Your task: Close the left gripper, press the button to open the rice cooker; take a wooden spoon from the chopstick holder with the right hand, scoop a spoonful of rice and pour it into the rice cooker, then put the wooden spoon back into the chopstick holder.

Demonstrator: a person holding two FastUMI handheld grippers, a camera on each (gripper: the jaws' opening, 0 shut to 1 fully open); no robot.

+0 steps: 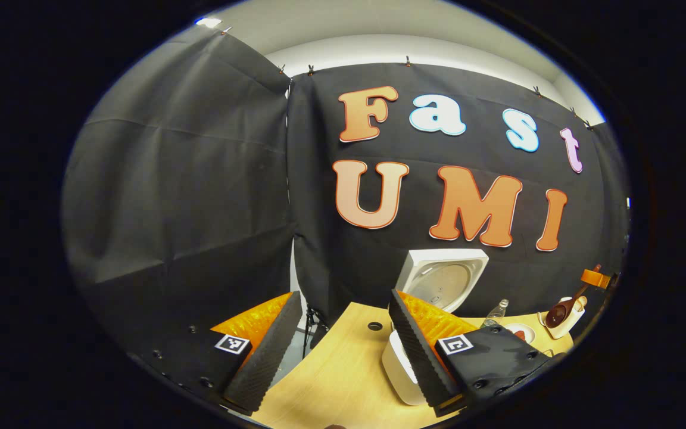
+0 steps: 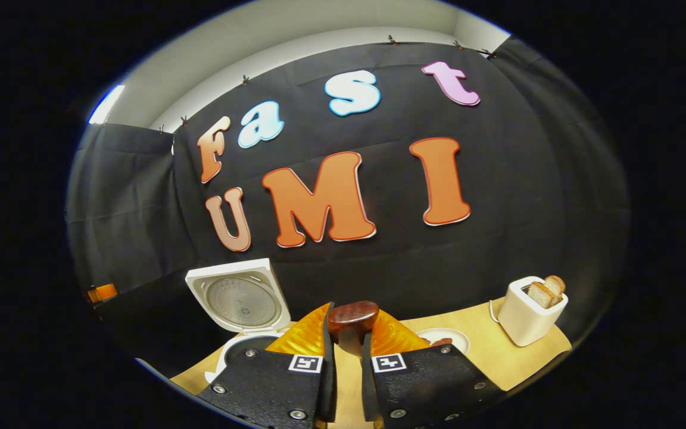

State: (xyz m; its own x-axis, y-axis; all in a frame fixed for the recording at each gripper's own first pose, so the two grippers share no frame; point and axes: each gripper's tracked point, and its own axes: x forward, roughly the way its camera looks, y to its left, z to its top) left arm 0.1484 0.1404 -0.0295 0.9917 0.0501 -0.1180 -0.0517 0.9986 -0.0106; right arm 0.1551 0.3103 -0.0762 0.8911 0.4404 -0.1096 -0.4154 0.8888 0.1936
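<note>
**Wooden spoon held in right claw, rice cooker lid up**

The dark brown wooden spoon (image 2: 352,319) sits clamped between the two fingers of the right claw (image 2: 348,348), its handle end poking up above the fingertips, in the right gripper view. In the left gripper view the same spoon (image 1: 560,311) appears far off at the right edge, bowl downward over a small cream-coloured holder (image 1: 570,322), with the right claw (image 1: 594,277) at the top of its handle.

The white rice cooker (image 2: 242,298) stands open on the light wooden surface (image 2: 480,351), its lid tilted back to show the round metal inner plate, just left of the right claw. In the left gripper view the cooker (image 1: 441,280) rises behind the right finger of the left claw (image 1: 343,339), whose fingers are spread wide with nothing between them.

The right gripper view alone takes in a white toaster (image 2: 530,313) with slices of bread standing in it, and a small white dish (image 2: 447,338) near the claw. The left gripper view adds a clear bottle (image 1: 496,313) beside a dish (image 1: 520,332).

No readable brand or label is visible on any of the objects.
</note>
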